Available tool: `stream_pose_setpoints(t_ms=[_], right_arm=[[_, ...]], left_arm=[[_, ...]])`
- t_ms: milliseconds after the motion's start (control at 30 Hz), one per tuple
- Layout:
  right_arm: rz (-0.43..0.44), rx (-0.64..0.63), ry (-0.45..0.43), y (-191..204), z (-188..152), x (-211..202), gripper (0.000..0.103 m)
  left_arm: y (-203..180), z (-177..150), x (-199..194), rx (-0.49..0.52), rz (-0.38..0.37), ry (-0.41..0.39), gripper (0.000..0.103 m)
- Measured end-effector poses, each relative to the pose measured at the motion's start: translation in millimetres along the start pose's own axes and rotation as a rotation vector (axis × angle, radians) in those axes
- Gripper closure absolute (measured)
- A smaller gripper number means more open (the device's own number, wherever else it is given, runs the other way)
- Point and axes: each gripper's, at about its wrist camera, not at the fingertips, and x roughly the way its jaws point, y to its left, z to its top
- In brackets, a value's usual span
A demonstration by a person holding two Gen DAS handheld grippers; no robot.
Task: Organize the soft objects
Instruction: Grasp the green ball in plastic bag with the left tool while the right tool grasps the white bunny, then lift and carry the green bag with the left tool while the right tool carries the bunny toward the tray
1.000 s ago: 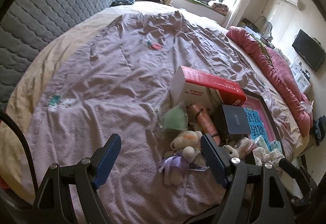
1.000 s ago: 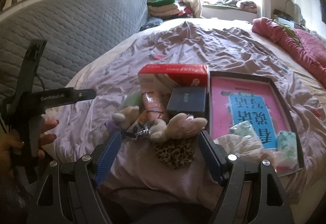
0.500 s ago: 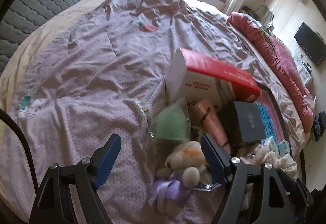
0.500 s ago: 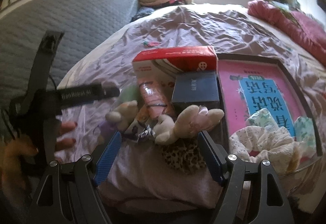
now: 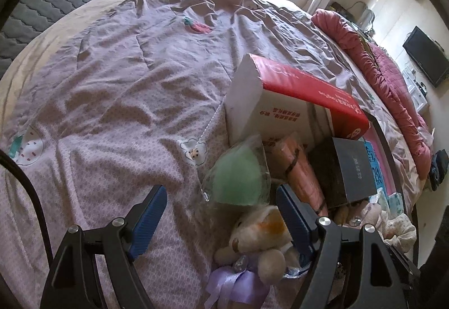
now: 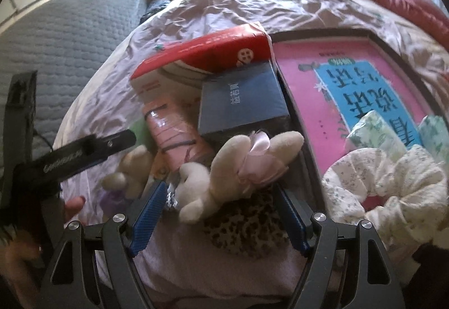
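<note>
1. I see the task's things clustered in front of the tall red-and-white cardboard box: a cream plush bear with a lilac satin bow lies on its side just before it, and a cream plush rabbit with a pink ribbon bow rests to the box's right front, over a leopard-print fuzzy pouch.
2. A soft green sponge in a clear crinkled bag leans against the box's front, beside a salmon-pink wrapped roll and a dark navy lidded box.
3. My left gripper is spread wide, holding nothing; its ribbed blue pads flank the sponge and the bear's head.
4. My right gripper is likewise spread, with the rabbit and pouch between its pads, not pinched.
5. Compared with half a second ago, both cameras sit closer to the box, the sponge now looms larger in the left wrist view, and the rabbit fills more of the right one.
6. Right of the box, a white floral ruffled cloth lies on a glossy pink-and-blue book in a dark tray; all sit on a wrinkled mauve quilted bedspread.
</note>
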Motion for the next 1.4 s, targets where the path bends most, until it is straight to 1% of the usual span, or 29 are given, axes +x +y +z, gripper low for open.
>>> stream_pose_setpoints(t_ms=[67, 133, 200, 300, 533, 633, 667, 700, 733, 833, 1033, 1300, 1400], right_arm=[[-0.001, 0.016, 0.009, -2.0, 2.5, 7.5, 0.024], [-0.003, 0.021, 0.001, -3.8, 5.7, 13.4, 0.024], [-0.01, 0.011, -0.017, -4.5, 7.4, 15.4, 0.029], [0.002, -0.003, -0.027, -7.3, 7.8, 15.7, 0.036], [0.053, -0.015, -0.038, -12.9, 7.2, 11.9, 0.043], [0.074, -0.017, -0.044, -14.7, 6.1, 7.8, 0.046], [0.078, -0.02, -0.047, -14.3, 5.9, 6.5, 0.046], [0.084, -0.022, -0.051, -13.9, 5.8, 4.8, 0.047], [0.092, -0.025, -0.054, -13.5, 5.6, 3.4, 0.048], [0.115, -0.037, -0.07, -11.6, 4.7, -3.5, 0.05], [0.136, -0.099, -0.129, -1.4, 5.8, -21.3, 0.05], [0.16, -0.149, -0.179, 7.6, 6.6, -42.0, 0.05], [0.17, -0.16, -0.193, 10.4, 6.3, -49.6, 0.05]], left_arm=[[-1.2, 0.4, 3.2, 0.007, 0.004, 0.006, 0.023], [-1.5, 0.8, 6.6, 0.011, 0.008, 0.009, 0.023], [-1.6, 1.0, 9.2, 0.013, 0.006, 0.015, 0.023], [-1.6, 2.2, 11.6, 0.013, 0.001, 0.017, 0.023], [-1.3, 5.2, 20.5, 0.008, 0.014, 0.028, 0.024], [-0.5, 7.4, 20.2, 0.001, 0.013, 0.016, 0.036], [0.2, 8.4, 20.1, -0.004, 0.003, 0.013, 0.041], [1.0, 9.4, 20.1, -0.008, -0.015, 0.01, 0.05], [1.4, 10.2, 20.4, -0.011, -0.032, 0.01, 0.053], [2.2, 11.5, 18.1, -0.013, -0.047, -0.012, 0.059], [8.3, 12.7, -2.9, -0.039, -0.078, -0.088, 0.06], [9.9, 1.0, -34.6, -0.025, -0.072, -0.125, 0.06], [3.0, -2.5, -46.2, 0.001, -0.064, -0.142, 0.06]])
